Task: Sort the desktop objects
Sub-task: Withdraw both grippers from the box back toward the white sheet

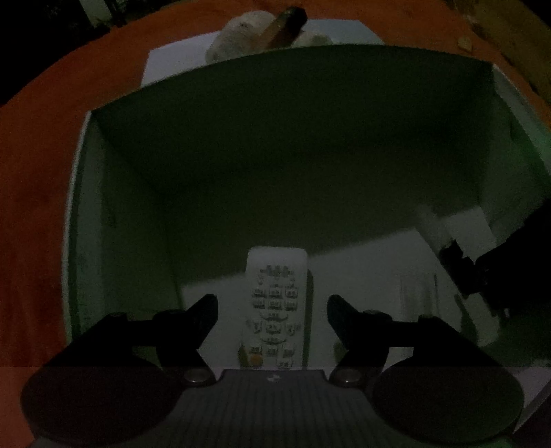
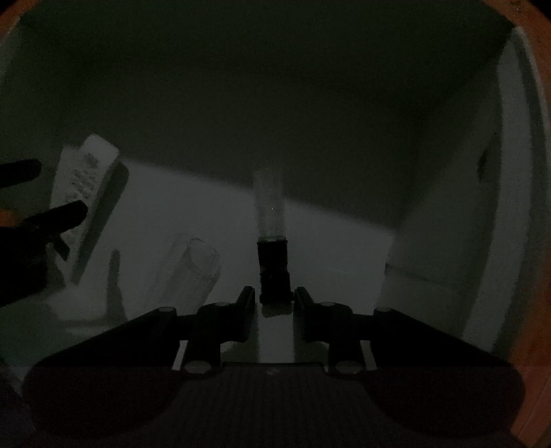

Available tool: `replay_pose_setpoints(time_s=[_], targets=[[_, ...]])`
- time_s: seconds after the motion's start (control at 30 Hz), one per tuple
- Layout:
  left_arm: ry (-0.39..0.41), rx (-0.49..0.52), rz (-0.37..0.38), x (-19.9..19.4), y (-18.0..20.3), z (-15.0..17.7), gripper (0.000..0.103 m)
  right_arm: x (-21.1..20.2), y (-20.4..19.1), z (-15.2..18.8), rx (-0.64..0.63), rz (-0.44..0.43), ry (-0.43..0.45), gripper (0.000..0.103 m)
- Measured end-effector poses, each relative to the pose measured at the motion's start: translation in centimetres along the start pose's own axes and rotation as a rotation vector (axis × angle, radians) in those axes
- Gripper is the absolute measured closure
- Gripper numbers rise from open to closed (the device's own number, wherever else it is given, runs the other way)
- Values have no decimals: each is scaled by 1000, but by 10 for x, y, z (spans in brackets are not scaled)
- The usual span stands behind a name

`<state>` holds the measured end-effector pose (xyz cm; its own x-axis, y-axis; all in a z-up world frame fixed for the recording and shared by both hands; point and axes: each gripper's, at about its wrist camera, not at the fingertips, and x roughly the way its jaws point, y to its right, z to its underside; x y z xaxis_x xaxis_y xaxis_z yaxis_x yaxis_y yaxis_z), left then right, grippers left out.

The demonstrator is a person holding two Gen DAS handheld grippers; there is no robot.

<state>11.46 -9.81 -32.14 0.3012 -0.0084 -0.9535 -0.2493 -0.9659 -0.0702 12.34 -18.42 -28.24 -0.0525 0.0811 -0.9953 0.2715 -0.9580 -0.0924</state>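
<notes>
Both grippers reach down into a dim white-green box [image 1: 113, 213]. On its floor a white remote control [image 1: 275, 303] lies lengthwise between the wide-apart fingers of my left gripper [image 1: 272, 305], which is open and not touching it. My right gripper [image 2: 273, 293] stands narrowly open around the dark end of a slim stick with a clear tube [image 2: 270, 200]; thin gaps show on both sides. The right wrist view shows the remote control [image 2: 86, 179] at the left, with the left gripper's fingers [image 2: 65, 210] over it.
A clear glass-like item [image 2: 186, 272] lies on the box floor [image 2: 344, 248] between remote and stick. Box walls [image 2: 509, 172] close in all round. Outside, on the orange table [image 1: 41, 144], sit a white plush toy [image 1: 241, 38] and a brown object [image 1: 286, 24].
</notes>
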Motion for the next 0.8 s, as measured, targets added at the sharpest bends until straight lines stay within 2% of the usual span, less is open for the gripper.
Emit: replay_pose_setpoints(time_s=[0.17, 0.27, 0.37, 0.6, 0.8], targets=[[50, -18, 33, -21, -1, -9, 36, -26, 6, -2, 36, -46, 25, 70], [77, -45, 48, -34, -7, -19, 29, -42, 11, -2, 58, -69, 49, 68], [97, -72, 69, -43, -15, -30, 29, -62, 16, -4, 70, -94, 72, 66], [140, -148, 61, -61, -44, -67, 27, -115, 20, -17, 26, -129, 140, 59], [177, -138, 30, -59, -64, -109, 24, -155, 32, -46, 42, -144, 242, 54]])
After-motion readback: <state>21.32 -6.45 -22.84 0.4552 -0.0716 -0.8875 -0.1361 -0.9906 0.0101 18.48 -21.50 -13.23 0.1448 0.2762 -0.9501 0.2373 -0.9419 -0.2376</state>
